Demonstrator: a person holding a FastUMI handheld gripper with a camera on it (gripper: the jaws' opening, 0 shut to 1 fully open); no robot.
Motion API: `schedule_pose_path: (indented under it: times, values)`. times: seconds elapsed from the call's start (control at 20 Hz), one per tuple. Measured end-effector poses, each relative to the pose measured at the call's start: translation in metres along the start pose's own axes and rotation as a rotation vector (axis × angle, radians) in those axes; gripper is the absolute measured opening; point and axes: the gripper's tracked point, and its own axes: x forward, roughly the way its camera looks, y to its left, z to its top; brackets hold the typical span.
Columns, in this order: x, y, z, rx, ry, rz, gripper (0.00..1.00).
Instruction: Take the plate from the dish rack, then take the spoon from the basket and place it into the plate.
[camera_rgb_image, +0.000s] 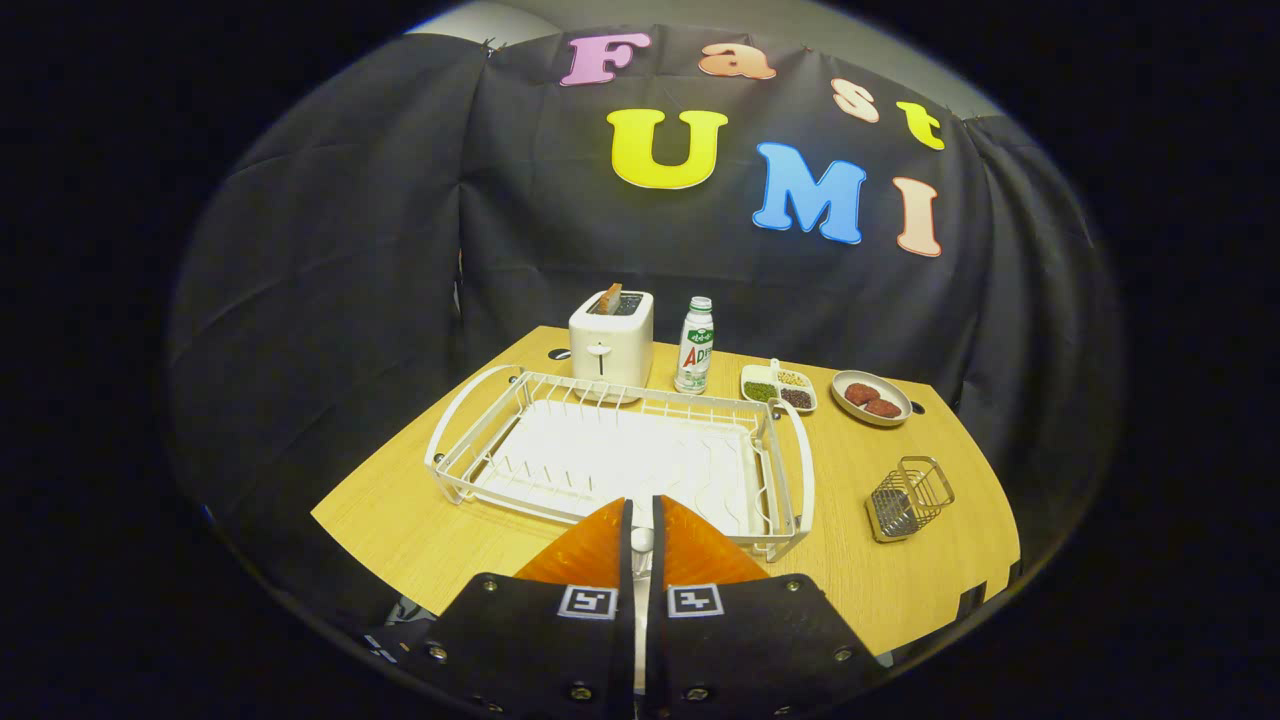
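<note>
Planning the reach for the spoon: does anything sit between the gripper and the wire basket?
Yes: the dish rack, at its right end, lies between the shut gripper and the wire basket; beyond it, bare table.

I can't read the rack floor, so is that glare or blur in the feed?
Gripper view: glare whitens the dish rack tray, hiding detail; fisheye bows the table edge; toaster and bottle look sharp; jaws stand nearly shut, something white between them, unidentifiable.

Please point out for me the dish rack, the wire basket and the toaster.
dish rack (455, 402): gripper view, on its curved white handle.
wire basket (897, 507): gripper view, on its mesh side.
toaster (610, 345): gripper view, on its front face.
</note>
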Motion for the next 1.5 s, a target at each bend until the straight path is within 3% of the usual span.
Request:
schedule_pose_path:
  times: [0.35, 0.4, 0.7, 0.8, 0.95, 1.2, 1.5]
  values:
    - [0.012, 0.006, -0.022, -0.016, 0.014, 0.032, 0.05]
    - [0.009, 0.008, -0.029, -0.027, 0.027, 0.038, 0.12]
    - [0.0, 0.015, -0.06, -0.068, 0.095, 0.066, 0.16]
    - [-0.002, 0.016, -0.065, -0.076, 0.109, 0.071, 0.24]
    - [-0.003, 0.015, -0.064, -0.073, 0.11, 0.073, 0.24]
    - [-0.007, -0.002, -0.036, -0.056, 0.066, 0.036, 0.24]
    - [-0.027, -0.051, 0.048, -0.002, -0.1, -0.057, 0.24]
